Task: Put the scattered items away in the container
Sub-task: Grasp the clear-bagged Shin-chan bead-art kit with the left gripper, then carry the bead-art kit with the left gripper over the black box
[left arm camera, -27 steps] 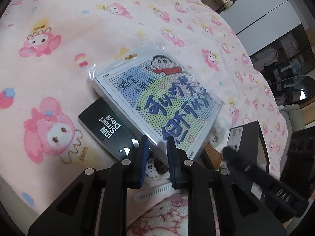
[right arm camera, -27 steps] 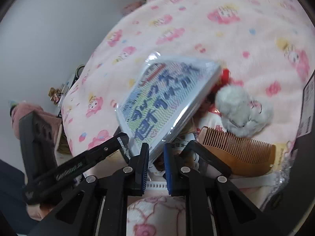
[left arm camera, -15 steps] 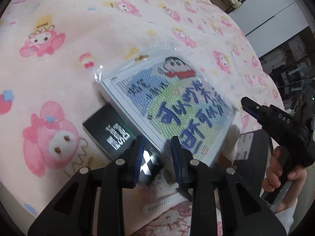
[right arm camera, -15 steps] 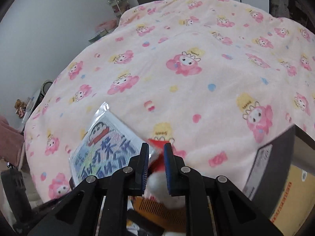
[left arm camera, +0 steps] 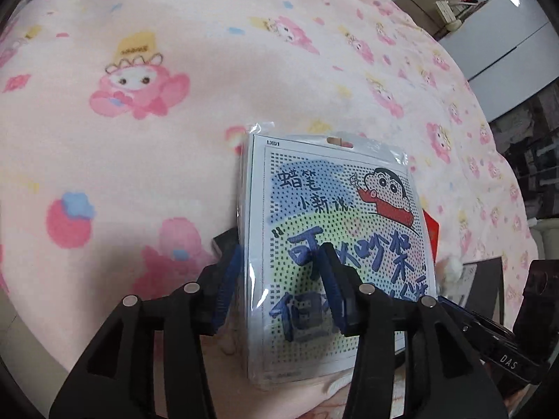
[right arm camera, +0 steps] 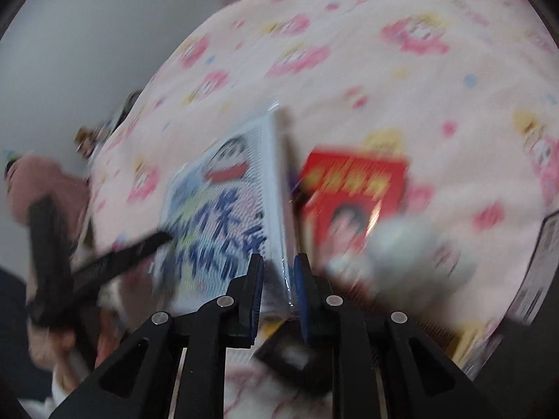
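A flat cartoon bead-art pack [left arm camera: 335, 244] in clear wrap stands raised on edge above the pink blanket. My left gripper [left arm camera: 283, 265] has its blue-padded jaws on either side of the pack's lower left part and is shut on it. In the blurred right wrist view the same pack [right arm camera: 244, 202] stands edge-on between the jaws of my right gripper [right arm camera: 277, 272], which looks closed on its lower edge. A red packet [right arm camera: 353, 195] and a white fluffy ball [right arm camera: 412, 251] lie to the right of it. A black box [right arm camera: 293, 359] lies under the right gripper.
The pink cartoon blanket [left arm camera: 157, 87] covers the whole bed. A dark box's wall [left arm camera: 485, 286] shows at the lower right of the left view, and its edge [right arm camera: 538, 272] at the far right. White cabinets [left arm camera: 496, 42] stand behind the bed.
The bead-art pack went from lying tilted on the pile to standing upright, lifted in my left gripper. My right gripper swung back down from the blanket onto the pack's edge, uncovering the red packet.
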Available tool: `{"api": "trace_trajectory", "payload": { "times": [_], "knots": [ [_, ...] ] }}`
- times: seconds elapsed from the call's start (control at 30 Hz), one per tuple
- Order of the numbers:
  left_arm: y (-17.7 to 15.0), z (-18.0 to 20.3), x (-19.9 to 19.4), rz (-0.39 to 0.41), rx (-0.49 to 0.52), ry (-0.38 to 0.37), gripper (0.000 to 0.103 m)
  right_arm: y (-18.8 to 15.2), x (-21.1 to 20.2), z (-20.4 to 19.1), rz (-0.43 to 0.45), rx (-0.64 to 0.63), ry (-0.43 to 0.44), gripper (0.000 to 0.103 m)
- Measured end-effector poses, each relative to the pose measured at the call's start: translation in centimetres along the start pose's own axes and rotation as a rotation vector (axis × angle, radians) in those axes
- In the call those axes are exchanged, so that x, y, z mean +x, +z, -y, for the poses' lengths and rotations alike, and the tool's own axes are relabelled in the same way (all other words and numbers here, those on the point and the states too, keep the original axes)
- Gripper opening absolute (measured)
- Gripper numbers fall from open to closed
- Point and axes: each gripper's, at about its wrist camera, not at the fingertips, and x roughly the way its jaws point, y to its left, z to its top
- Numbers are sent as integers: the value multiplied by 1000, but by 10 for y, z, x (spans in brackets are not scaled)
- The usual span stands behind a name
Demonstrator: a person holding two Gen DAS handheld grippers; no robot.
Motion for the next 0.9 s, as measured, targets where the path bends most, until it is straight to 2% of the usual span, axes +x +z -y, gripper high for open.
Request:
{"api": "trace_trajectory", "payload": {
  "times": [0.13, 0.23, 0.27, 0.33, 0.4, 0.53, 0.63, 0.73, 0.8, 0.83, 0.9],
  "knots": [
    [-4, -5, 4, -5, 0, 8, 47, 5, -3, -3, 61, 13, -94, 16],
    [-9, 0, 7, 19, 3, 23, 51, 24, 18, 4, -6, 51, -49, 16],
    [-10, 4, 6, 17, 14, 41, 53, 28, 21, 3, -13, 61, -41, 20],
    [-12, 9, -1, 8, 17, 45, 53, 31, 17, -4, -4, 42, -75, 20],
    [-15, 15, -12, 7, 41, 17, 53, 22, 3, -14, 5, -9, -112, 20],
    [-28, 19, -14, -55, 95, -33, 53, -12, -33, -18, 8, -44, -80, 20],
    [-31, 13, 1, -60, 80, -26, 55, -27, -17, -21, -56, -60, -130, 20],
    [-26, 15, 4, -37, 79, -35, 63, -21, -3, -10, -40, -1, -134, 22],
    [-26, 19, 5, -43, 78, -10, 64, -16, 8, -2, -54, 41, -106, 31],
    [-29, 23, 3, -48, 87, -2, 64, -15, 12, 1, -64, 60, -106, 31],
    [-33, 29, -14, -51, 92, -46, 64, -14, 3, -4, -43, 59, -128, 31]
  ]
}}
